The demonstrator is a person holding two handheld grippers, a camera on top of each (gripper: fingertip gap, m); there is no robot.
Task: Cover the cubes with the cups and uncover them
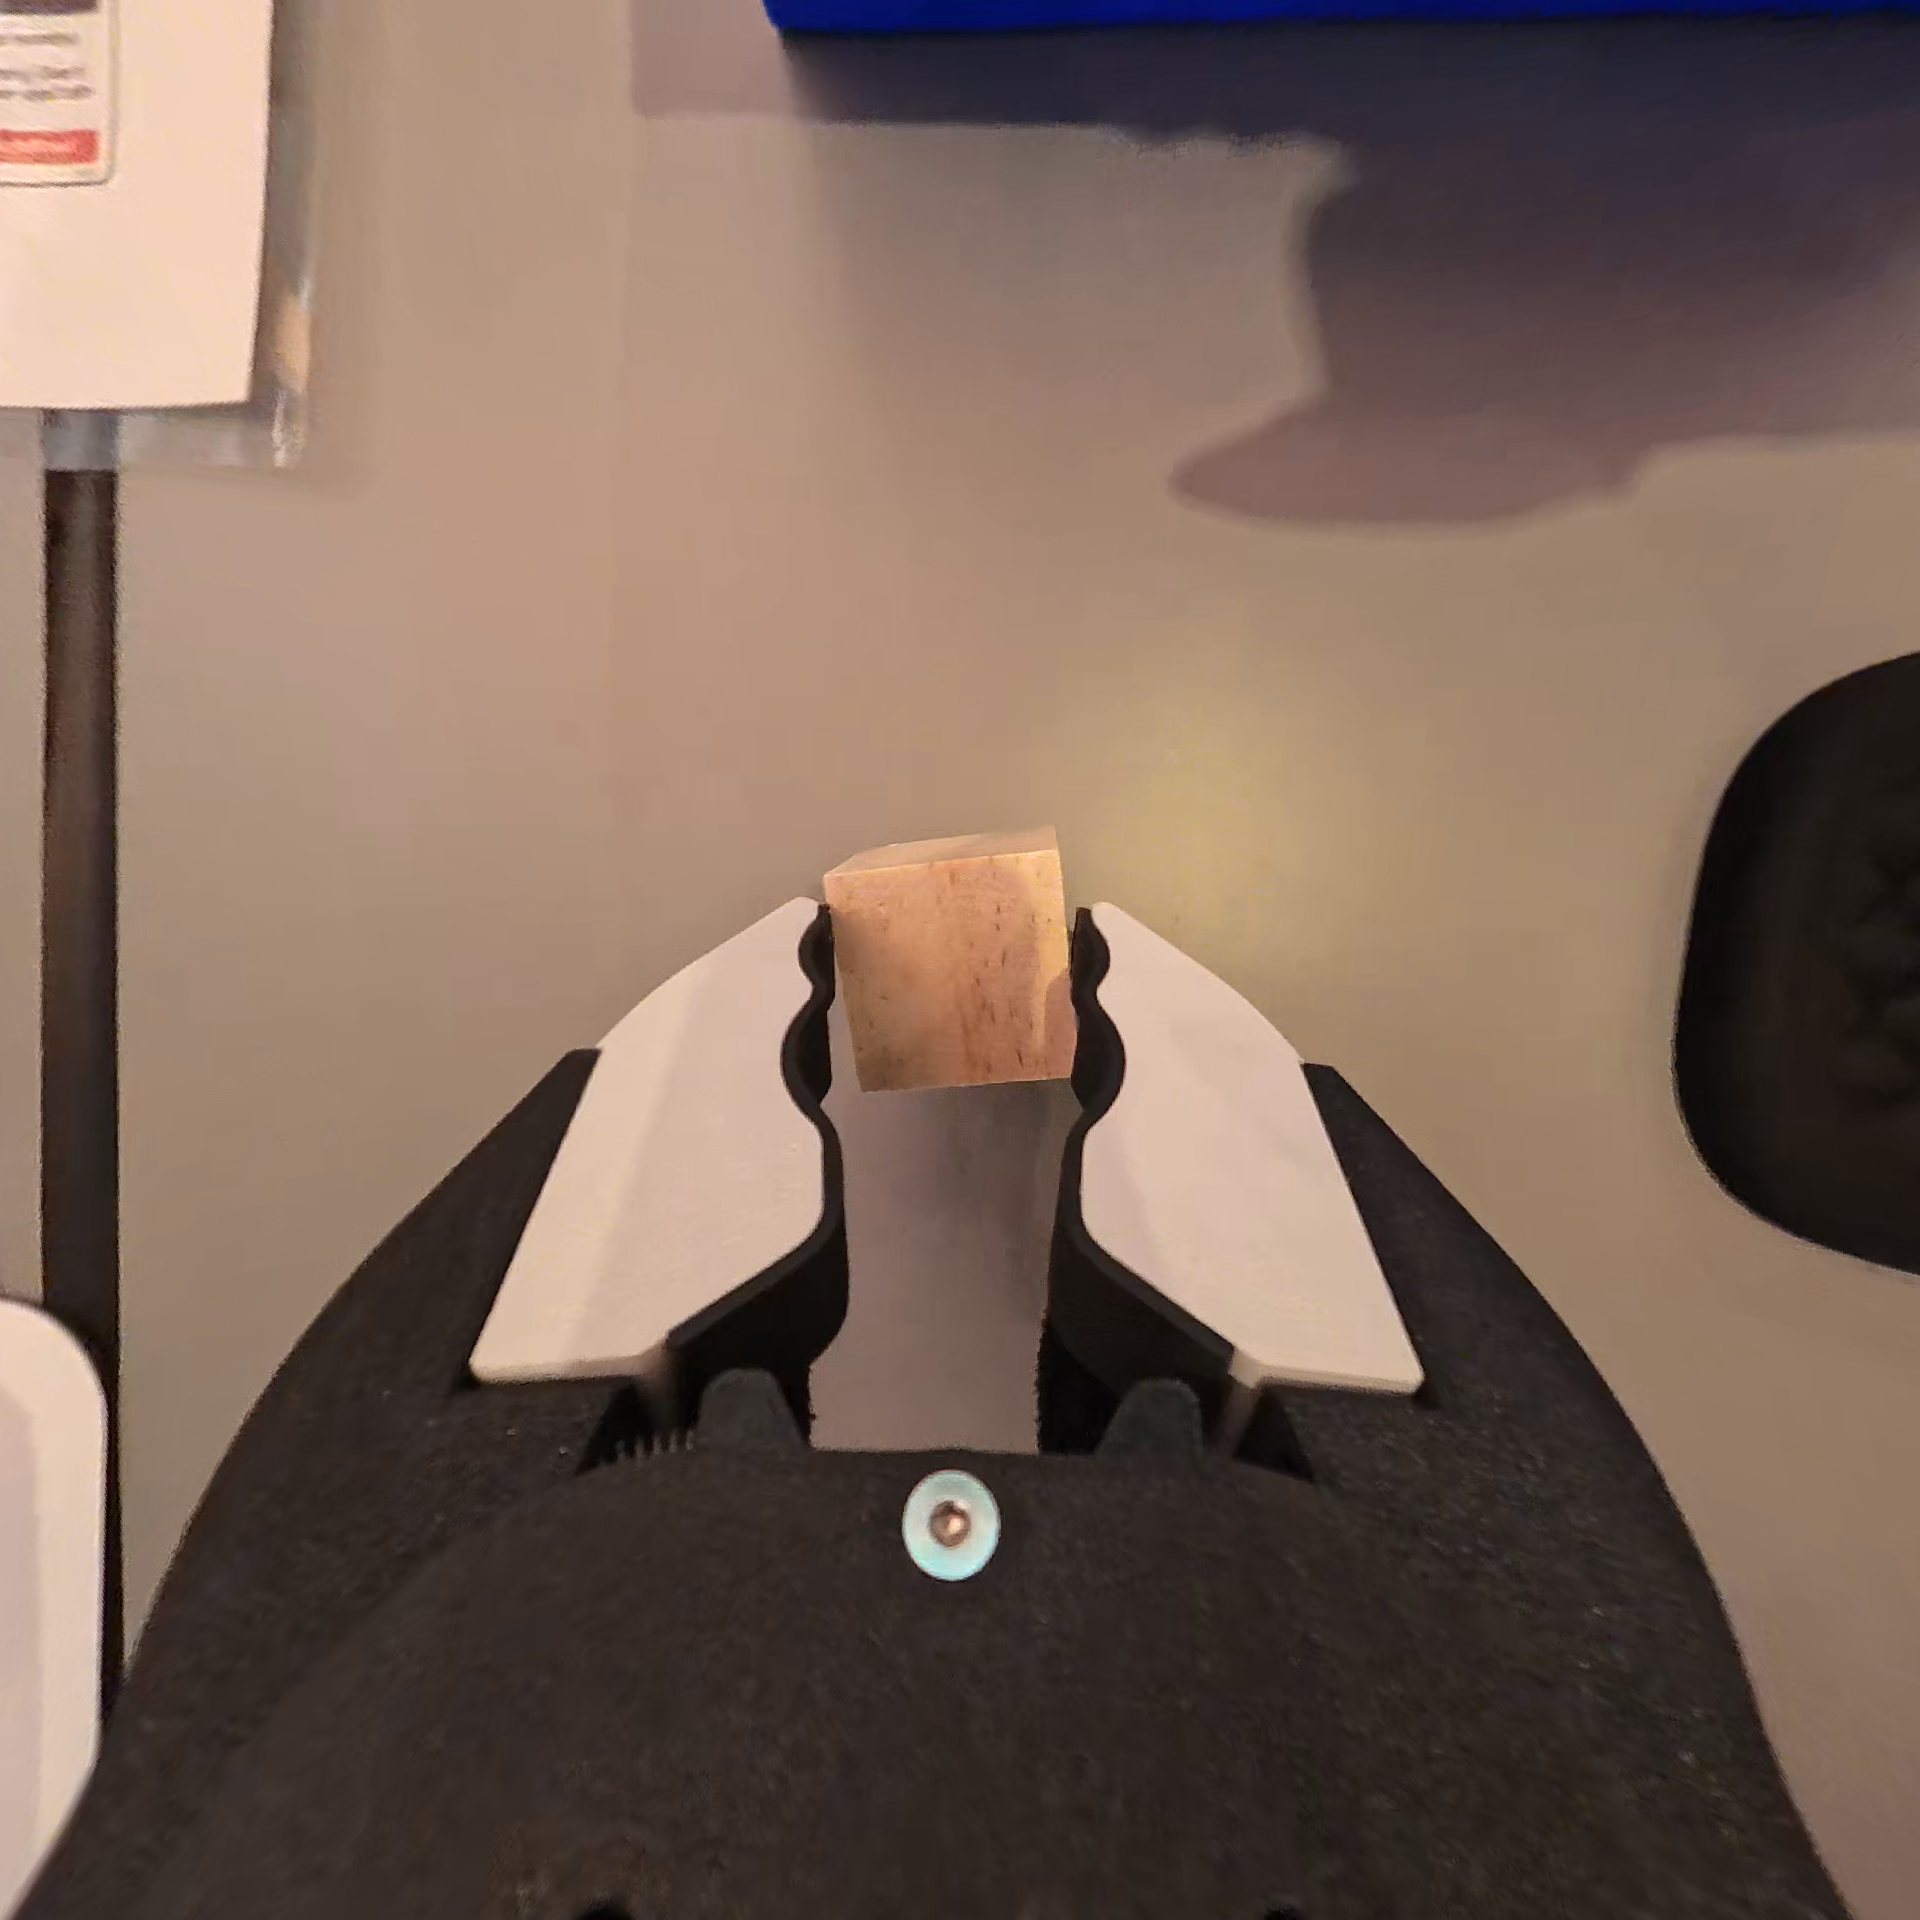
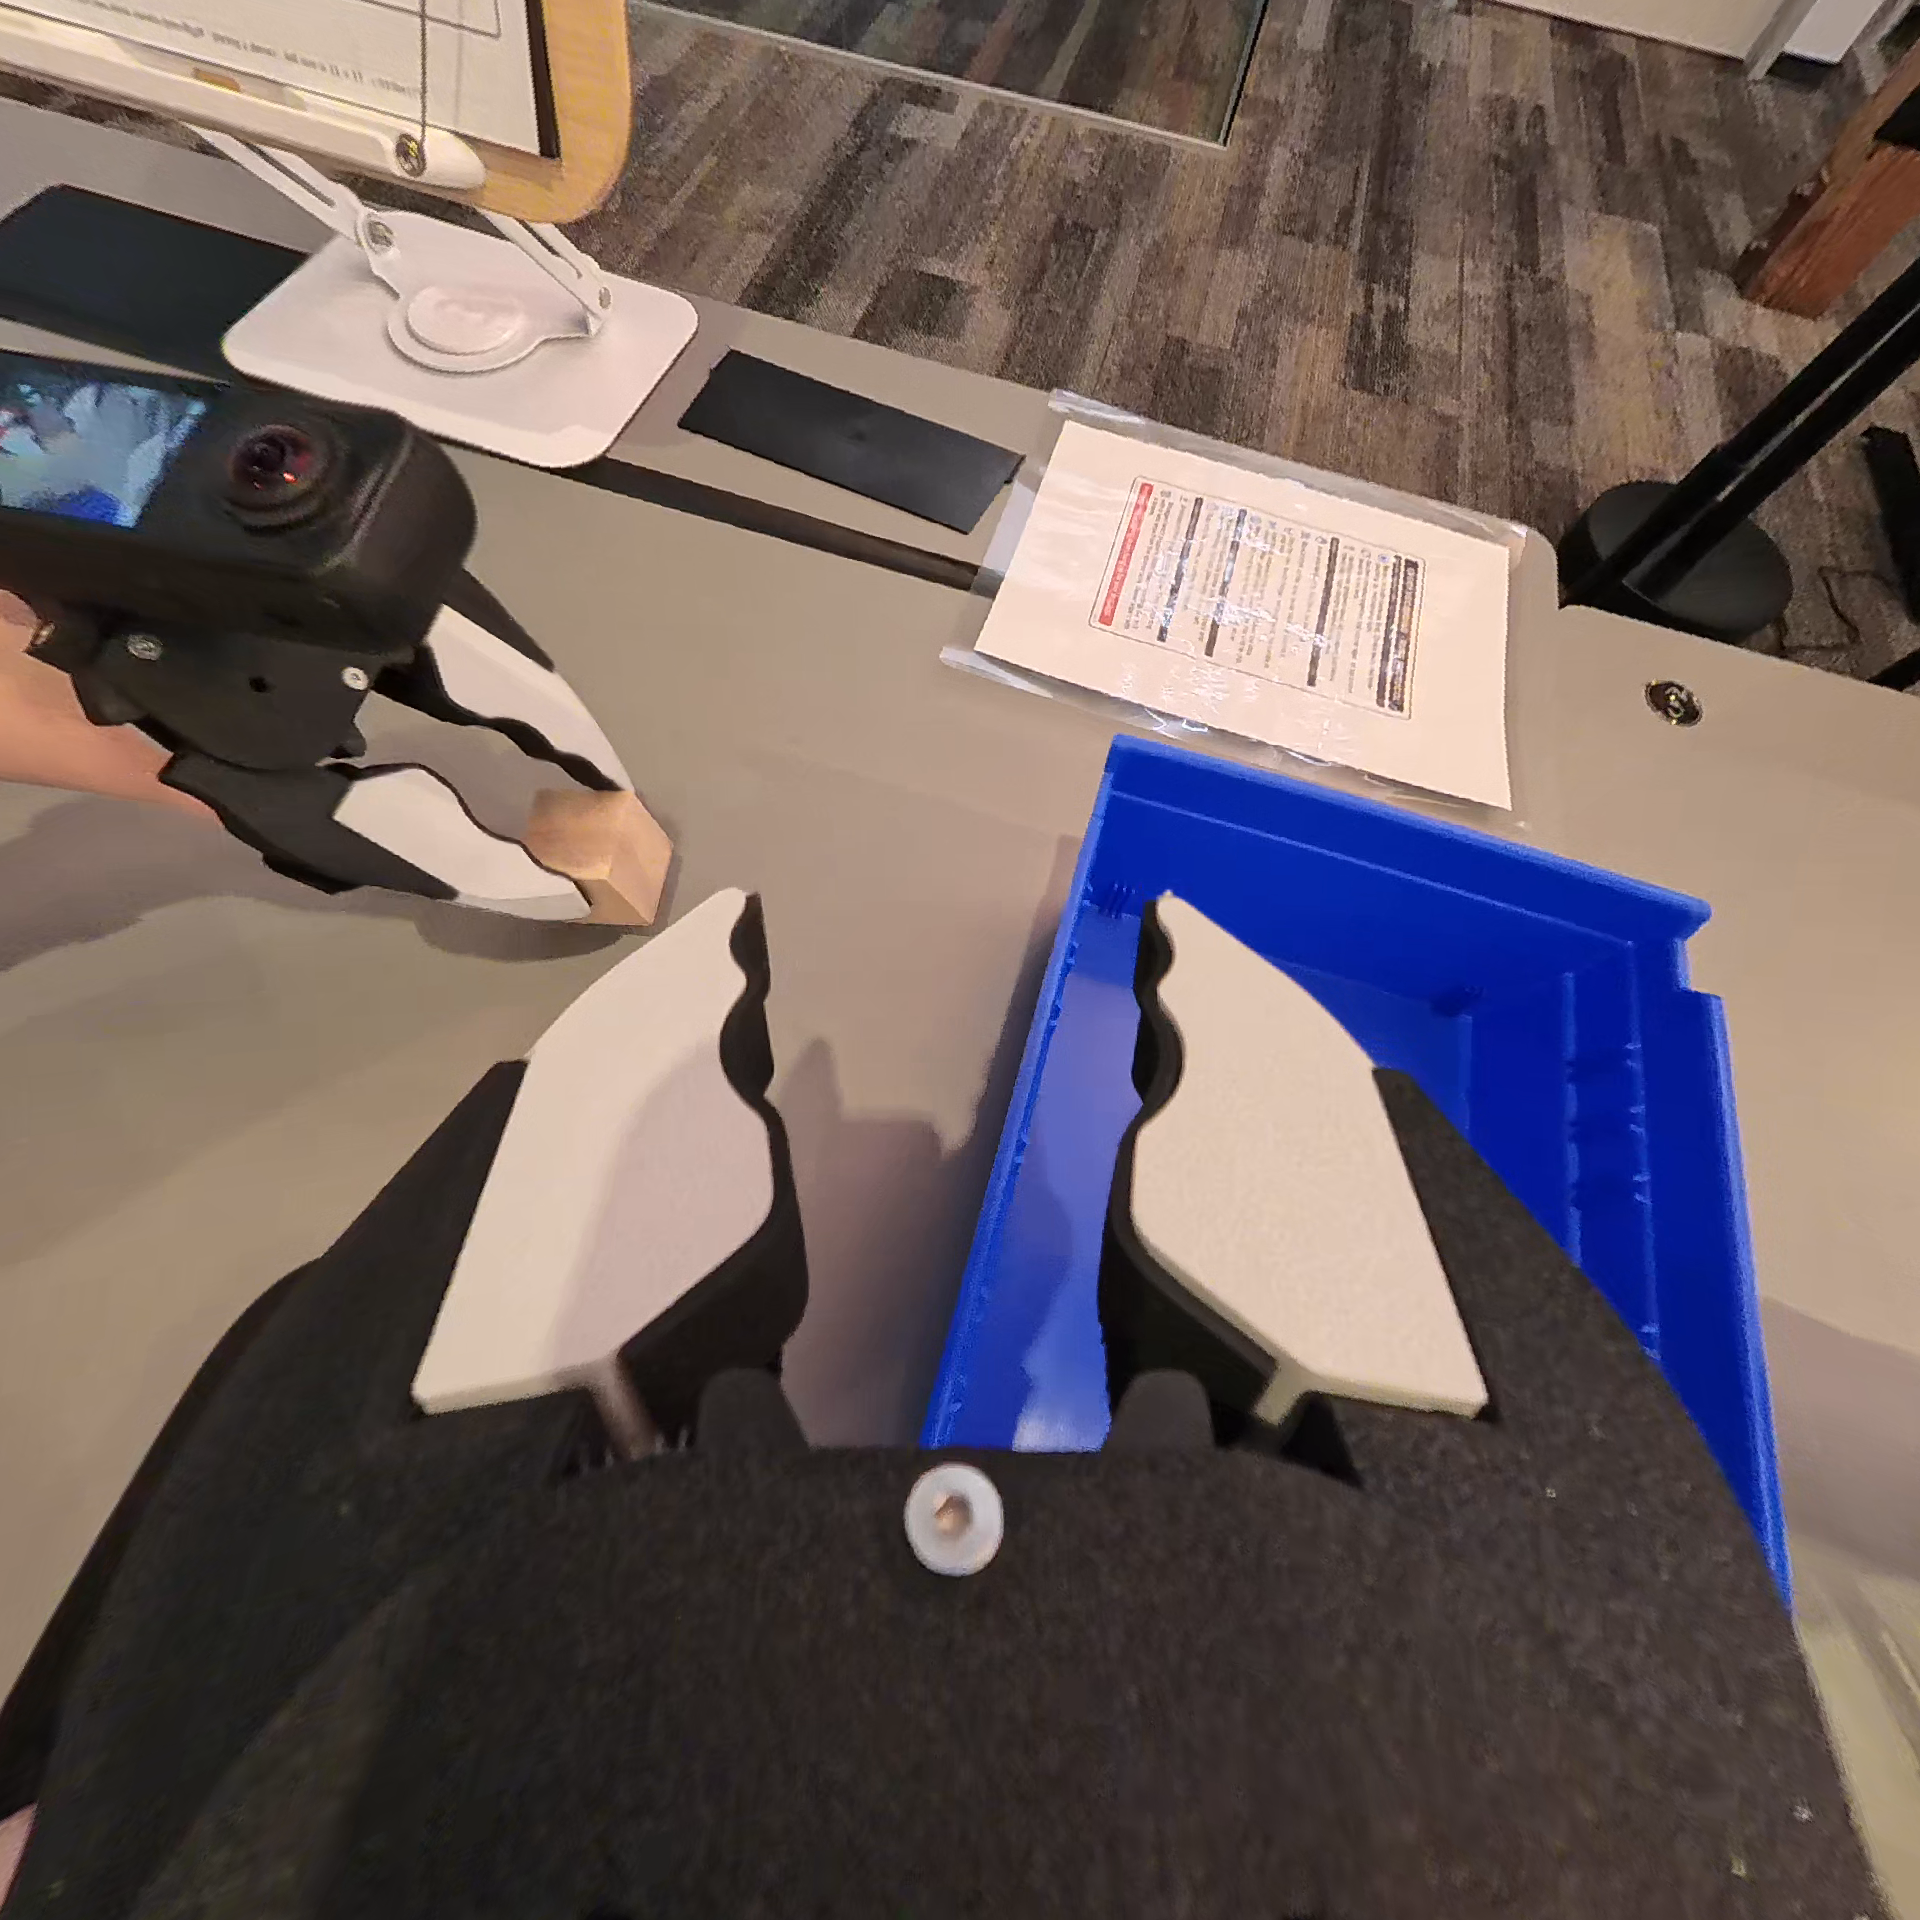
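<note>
Pinching the wooden cube [image 1: 951, 971] dead centre of frame, low over the grey table [image 1: 623, 675], the left gripper [image 1: 951, 982] has its flat sides, looks light, stiff, non-slippery, while the right gripper [image 2: 945, 935] hangs wide, holding nothing, over the blue bin [image 2: 1621, 1091].

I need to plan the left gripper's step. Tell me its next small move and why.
Probably open the left gripper and back it off. Its fingers are closed on the wooden cube, and the right wrist view shows the cube low at the grey table, seemingly touching it. No cup is in view, so the cube likely must stand free first.
</note>
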